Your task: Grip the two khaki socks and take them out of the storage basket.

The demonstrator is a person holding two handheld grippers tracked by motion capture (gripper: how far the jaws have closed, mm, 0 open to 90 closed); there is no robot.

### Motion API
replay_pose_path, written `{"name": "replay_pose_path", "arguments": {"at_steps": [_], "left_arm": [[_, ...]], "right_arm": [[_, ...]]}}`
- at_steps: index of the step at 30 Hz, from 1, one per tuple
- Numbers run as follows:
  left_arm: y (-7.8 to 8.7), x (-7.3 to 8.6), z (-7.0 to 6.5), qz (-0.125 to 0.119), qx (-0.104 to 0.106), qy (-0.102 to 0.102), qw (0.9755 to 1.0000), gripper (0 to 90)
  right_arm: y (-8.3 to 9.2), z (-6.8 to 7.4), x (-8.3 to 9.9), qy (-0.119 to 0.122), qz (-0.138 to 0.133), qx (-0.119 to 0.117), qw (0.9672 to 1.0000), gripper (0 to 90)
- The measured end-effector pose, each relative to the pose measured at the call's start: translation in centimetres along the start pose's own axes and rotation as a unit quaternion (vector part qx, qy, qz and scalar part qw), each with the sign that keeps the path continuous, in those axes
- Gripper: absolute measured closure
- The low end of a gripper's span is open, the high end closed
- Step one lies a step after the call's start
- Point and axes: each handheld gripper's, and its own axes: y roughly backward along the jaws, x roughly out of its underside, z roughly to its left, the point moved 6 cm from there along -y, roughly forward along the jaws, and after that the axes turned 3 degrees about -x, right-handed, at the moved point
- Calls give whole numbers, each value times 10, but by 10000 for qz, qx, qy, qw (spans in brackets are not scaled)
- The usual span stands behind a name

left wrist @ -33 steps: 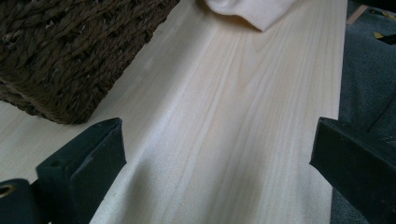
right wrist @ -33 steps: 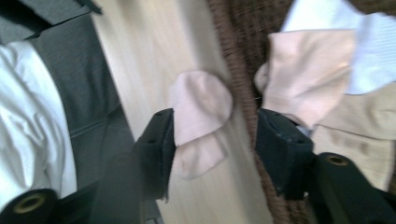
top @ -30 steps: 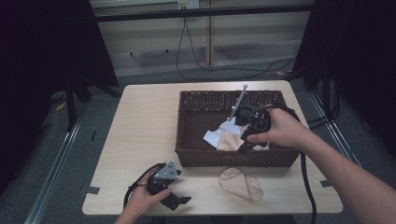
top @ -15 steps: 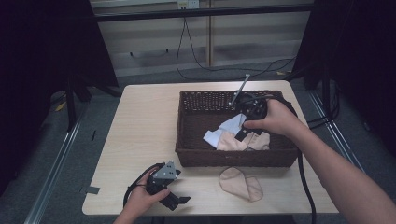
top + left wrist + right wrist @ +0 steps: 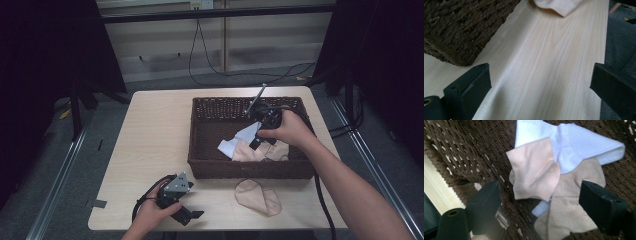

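The right hand-held gripper is hovering wide open, empty, over the beige sock; descend, pinching one layer only.

The left hand-held gripper is resting open, empty, at the basket's 7 o'clock.

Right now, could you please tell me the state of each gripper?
Left gripper: open, holding nothing, over the table.
Right gripper: open, over the socks in the basket.

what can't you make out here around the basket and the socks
- High view: the right claw is partly behind the hand.
- Right gripper view: the beige socks cover part of the white sock; how many beige pieces, unclear.
- Left gripper view: the basket and loose sock are cut off by the frame edge.
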Motion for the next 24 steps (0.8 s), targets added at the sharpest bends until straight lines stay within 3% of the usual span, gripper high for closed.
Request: {"name": "replay_pose_path", "arguments": {"at_steps": [3, 13, 23, 24], "left_arm": [[1, 0, 0, 21, -6, -9, 10000, 26], [1, 0, 1, -22, -8, -2, 10000, 26], [1, 1, 1, 23, 6, -12, 10000, 26], [1, 1, 1, 21, 12, -12, 10000, 26]], "right_arm": [[-4, -1, -2, -23, -5, -6, 10000, 185], [-28, -2, -6, -158, 23, -95, 9998, 341], [-47, -10, -3, -334, 90, 8, 9994, 496], [-48, -12, -3, -267, 110, 15, 9996, 505]]}}
